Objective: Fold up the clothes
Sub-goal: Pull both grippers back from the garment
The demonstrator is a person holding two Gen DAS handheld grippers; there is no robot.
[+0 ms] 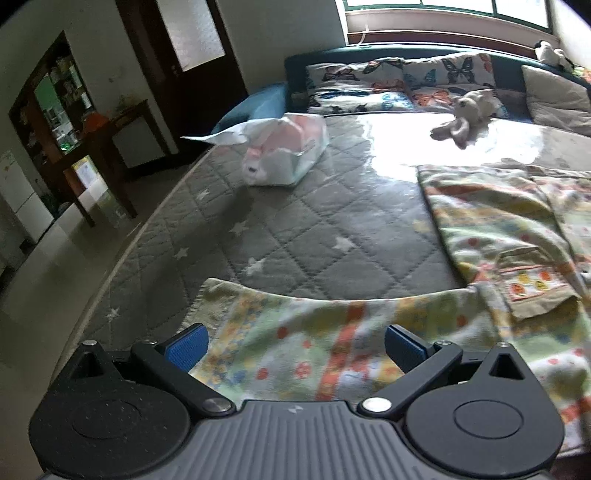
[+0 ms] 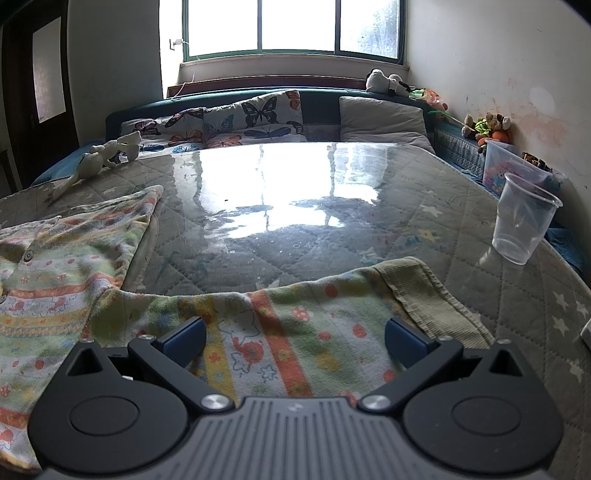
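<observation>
1. On the near part of the grey quilted star-print mattress (image 1: 295, 229) lies the pale green patterned child's garment with orange stripes, soft towelling (image 1: 509, 236), spread mostly flat, one sleeve running toward each claw.
2. Left gripper (image 1: 295, 350) hangs over the left sleeve end, blue pads wide apart, nothing between them.
3. Right gripper (image 2: 293, 341) sits over the other sleeve near its ribbed olive cuff (image 2: 428, 295), jaws likewise spread and empty.
4. Progress, as I judge it: the garment reads as laid out, not yet a compact bundle. Both sleeves lie outward and the body is open with a button showing. Whether any fold is in already, I cannot tell; most folding looks left.
5. Surface now: the mattress wears a glossy clear cover, glaring under the window (image 2: 291, 26).
6. Far end: butterfly-print pillows (image 2: 236, 125) and a white plush toy (image 1: 465, 110).
7. Right edge: a clear plastic cup (image 2: 524, 221). Left side: a white plastic bag with pink contents (image 1: 288, 147).
8. Beyond the left edge: a dark wooden door (image 1: 184, 55) and a tiled floor (image 1: 55, 258).
</observation>
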